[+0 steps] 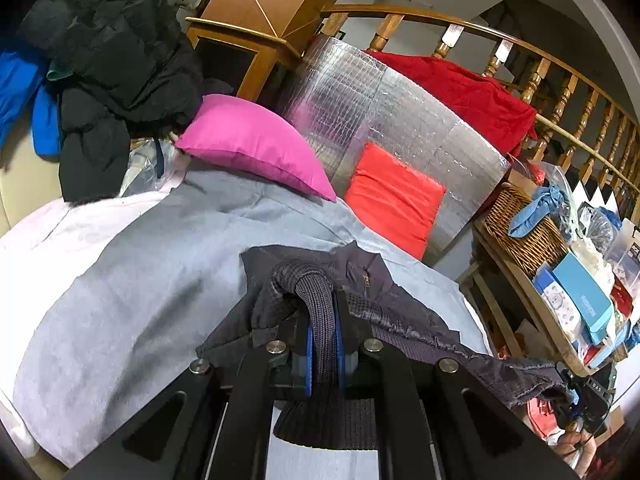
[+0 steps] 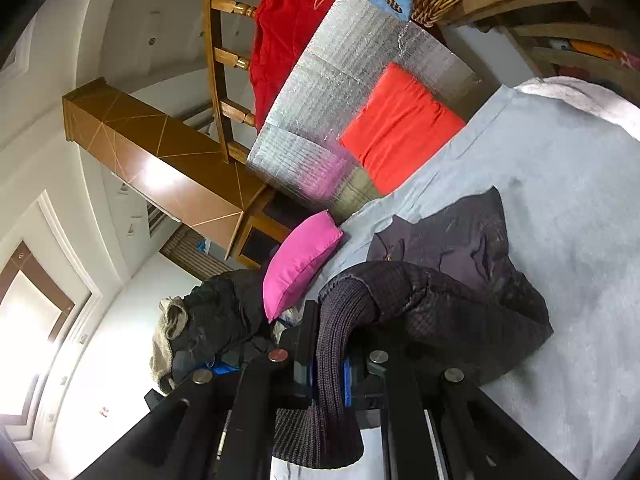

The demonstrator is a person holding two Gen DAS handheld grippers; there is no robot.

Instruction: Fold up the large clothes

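The dark jacket point(image 1: 384, 312) looks soft and floppy — best held by its thick knit cuffs. The left gripper point(image 1: 323, 344) and right gripper point(image 2: 332, 368) each pinch one.

Even indoor light fills both wrist views, bright enough to keep colours vivid on the pink cushion point(image 1: 256, 144) and orange cushion point(image 1: 394, 196) ahead of each gripper. In the right wrist view, a window point(image 2: 24, 320) far left of the gripper blows out to white glare, and a glossy wooden beam point(image 2: 160, 168) carries a hot reflection. The silver foil panel point(image 1: 380, 120) glints in patches and picks up a pink tint. Fisheye distortion bends the railing point(image 1: 540, 80) and darkens the corners. Dark fabric nearest the lens loses detail in shadow; edges smear slightly.
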